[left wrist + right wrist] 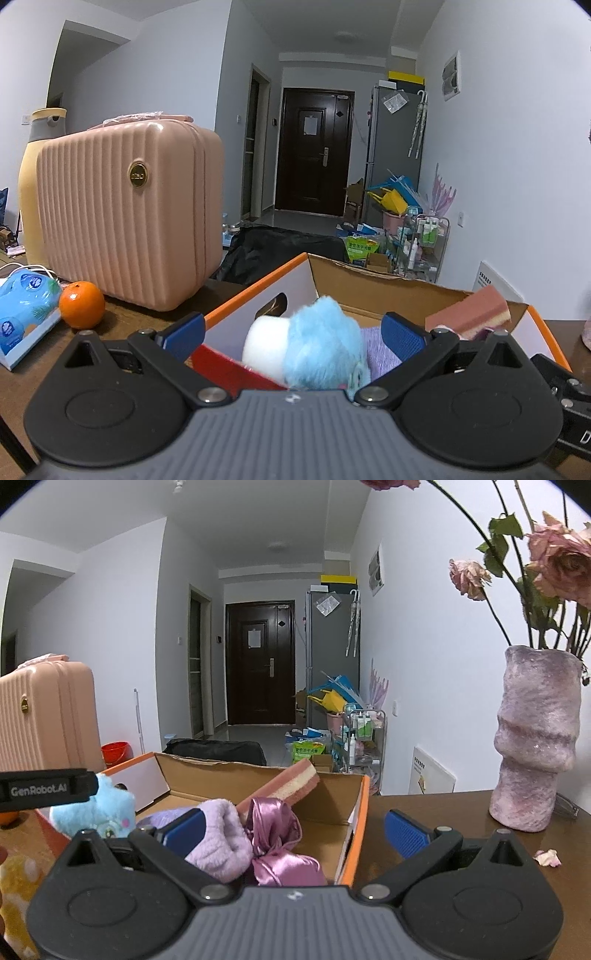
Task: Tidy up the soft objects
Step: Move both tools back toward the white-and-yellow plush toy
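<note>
Both grippers are hovering over the cardboard box (354, 805) at lower centre, where the blue plush toy (325, 343), lilac fleece (221, 845) and satin cloth (280, 849) are already lying. Left gripper (293, 334) and right gripper (293, 829) are holding their jaws spread wide, gripping nothing. Packing looks nearly finished; the next move probably calls for seeking any remaining soft item on the worktop (461, 812).

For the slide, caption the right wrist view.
Open right claw hovers over the cardboard box holding a lilac fleece, satin cloth and sponge.
</note>
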